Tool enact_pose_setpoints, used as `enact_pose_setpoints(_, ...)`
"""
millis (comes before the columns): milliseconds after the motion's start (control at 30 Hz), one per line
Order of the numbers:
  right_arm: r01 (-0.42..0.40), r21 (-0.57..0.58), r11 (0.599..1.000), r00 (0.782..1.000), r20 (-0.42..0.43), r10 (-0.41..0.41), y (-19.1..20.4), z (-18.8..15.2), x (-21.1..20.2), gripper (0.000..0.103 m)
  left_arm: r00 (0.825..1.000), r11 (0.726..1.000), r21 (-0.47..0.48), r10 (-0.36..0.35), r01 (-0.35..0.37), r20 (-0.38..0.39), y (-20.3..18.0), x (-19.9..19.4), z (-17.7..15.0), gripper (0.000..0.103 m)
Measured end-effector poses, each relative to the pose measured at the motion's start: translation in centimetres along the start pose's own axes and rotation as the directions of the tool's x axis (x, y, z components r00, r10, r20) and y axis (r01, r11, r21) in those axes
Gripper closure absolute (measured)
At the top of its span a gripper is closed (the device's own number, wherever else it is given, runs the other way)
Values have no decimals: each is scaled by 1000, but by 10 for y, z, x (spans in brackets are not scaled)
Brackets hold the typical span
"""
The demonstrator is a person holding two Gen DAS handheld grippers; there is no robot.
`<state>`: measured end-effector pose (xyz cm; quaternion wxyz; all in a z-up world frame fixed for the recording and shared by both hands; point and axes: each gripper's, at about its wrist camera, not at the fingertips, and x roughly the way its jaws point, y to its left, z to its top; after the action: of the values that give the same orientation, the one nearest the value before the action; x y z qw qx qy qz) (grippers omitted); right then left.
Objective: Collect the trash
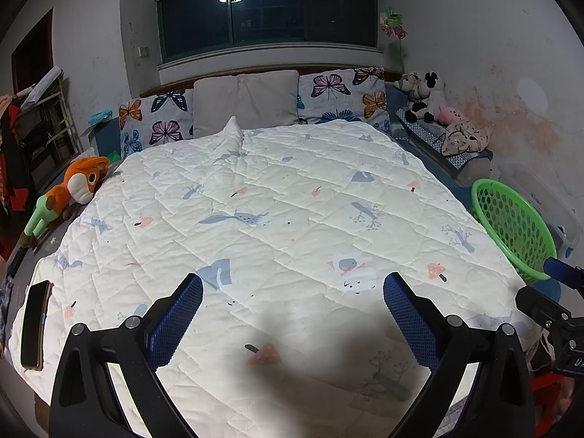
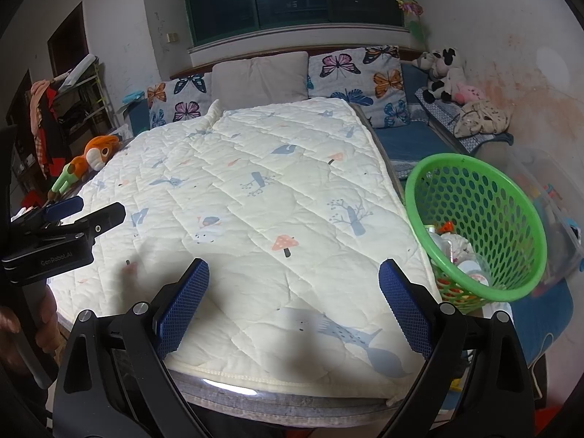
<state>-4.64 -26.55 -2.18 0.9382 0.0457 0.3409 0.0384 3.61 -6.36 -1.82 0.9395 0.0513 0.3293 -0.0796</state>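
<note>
A green perforated basket (image 2: 481, 219) stands at the bed's right side, tilted toward me, with trash (image 2: 460, 255) inside: white cups and wrappers. It also shows in the left wrist view (image 1: 514, 222). My left gripper (image 1: 292, 288) is open and empty above the white quilt (image 1: 273, 200). My right gripper (image 2: 294, 277) is open and empty above the quilt's near edge (image 2: 277, 189), left of the basket. I see no loose trash on the quilt. The left gripper's body (image 2: 62, 233) shows at the left in the right wrist view.
A phone (image 1: 34, 325) lies on the quilt's near left corner. An orange plush toy (image 1: 73, 189) lies at the bed's left edge. Butterfly pillows (image 1: 343, 95) and a grey pillow (image 1: 248, 98) line the headboard. Stuffed animals (image 1: 427, 98) sit at the back right.
</note>
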Motion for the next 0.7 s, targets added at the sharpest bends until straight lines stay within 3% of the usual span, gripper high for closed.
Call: enact_pose_setpoints(700,-1,2,1000,1000,0,1,1,0,0,9,1000,1000,-7,-11,11,-1,1,0,-2,7)
